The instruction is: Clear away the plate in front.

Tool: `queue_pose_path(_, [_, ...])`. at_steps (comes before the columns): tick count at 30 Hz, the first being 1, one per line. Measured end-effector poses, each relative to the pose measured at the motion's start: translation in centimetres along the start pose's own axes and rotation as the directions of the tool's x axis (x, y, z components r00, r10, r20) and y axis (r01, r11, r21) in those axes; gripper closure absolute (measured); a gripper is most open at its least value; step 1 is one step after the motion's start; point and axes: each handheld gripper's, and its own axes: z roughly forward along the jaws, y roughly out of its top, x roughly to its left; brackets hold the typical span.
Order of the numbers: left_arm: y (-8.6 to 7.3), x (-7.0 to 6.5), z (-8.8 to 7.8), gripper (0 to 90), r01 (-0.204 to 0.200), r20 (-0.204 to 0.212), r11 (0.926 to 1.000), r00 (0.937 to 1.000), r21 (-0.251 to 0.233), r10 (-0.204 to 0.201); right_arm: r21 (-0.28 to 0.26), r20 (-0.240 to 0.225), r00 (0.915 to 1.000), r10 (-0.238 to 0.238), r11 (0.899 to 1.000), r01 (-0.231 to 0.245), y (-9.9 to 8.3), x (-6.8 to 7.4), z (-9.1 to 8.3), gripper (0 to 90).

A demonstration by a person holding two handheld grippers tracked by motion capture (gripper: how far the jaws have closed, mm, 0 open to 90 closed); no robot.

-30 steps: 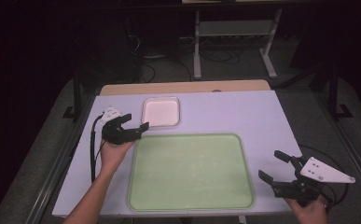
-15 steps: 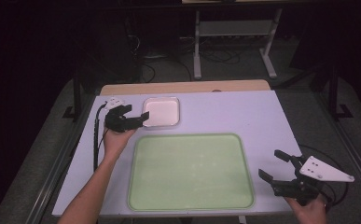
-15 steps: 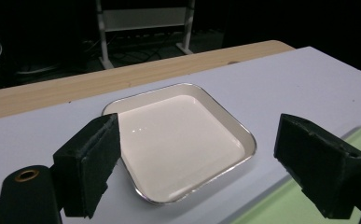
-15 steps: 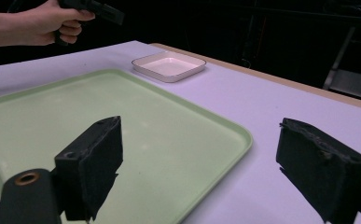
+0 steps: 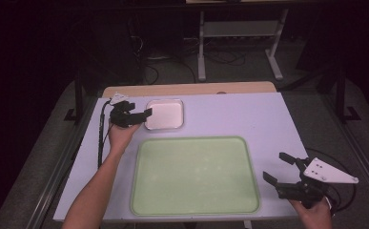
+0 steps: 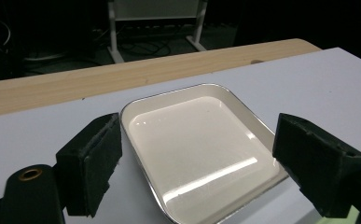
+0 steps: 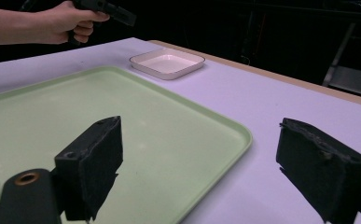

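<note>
White and glossy, the shallow square metal-rimmed dish (image 5: 164,114) sits upper left of centre on the desk (image 5: 230,114), unlabelled. Left gripper (image 5: 139,114) hovers at its left rim, jaws apart; right gripper (image 5: 280,168), lower right, jaws apart.

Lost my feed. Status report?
Left gripper open, at white dish. Right gripper open beside green tray. Dish empty, nothing blocking.

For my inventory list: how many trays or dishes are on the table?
2: a small white dish at the far left, by the left gripper, and a large green tray in the near middle.
</note>
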Motion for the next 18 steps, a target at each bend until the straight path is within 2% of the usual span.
queue_pose_path(5, [0.1,0.7,0.9,17.7,0.007,-0.016,0.9998,0.9999,0.017,-0.006,0.0,0.0,1.0,0.002,1.0,-0.002,0.0,-0.1,0.0,13.7])
queue_pose_path(8, [0.0,1.0,1.4,17.6,0.043,-0.017,0.999,0.9989,0.013,-0.043,0.001,0.0,1.0,0.003,1.0,-0.003,-0.1,-0.1,0.1,13.7])
queue_pose_path(13, [0.1,1.5,2.5,17.9,0.046,-0.042,0.9983,0.9981,0.035,-0.045,0.006,0.0,1.0,0.006,1.0,-0.006,-0.1,-0.2,0.1,13.7])
queue_pose_path(18, [0.2,1.7,3.3,18.0,0.081,-0.043,0.9959,0.9959,0.04,-0.079,0.009,0.0,1.0,0.007,1.0,-0.007,-0.1,-0.2,0.2,13.7])
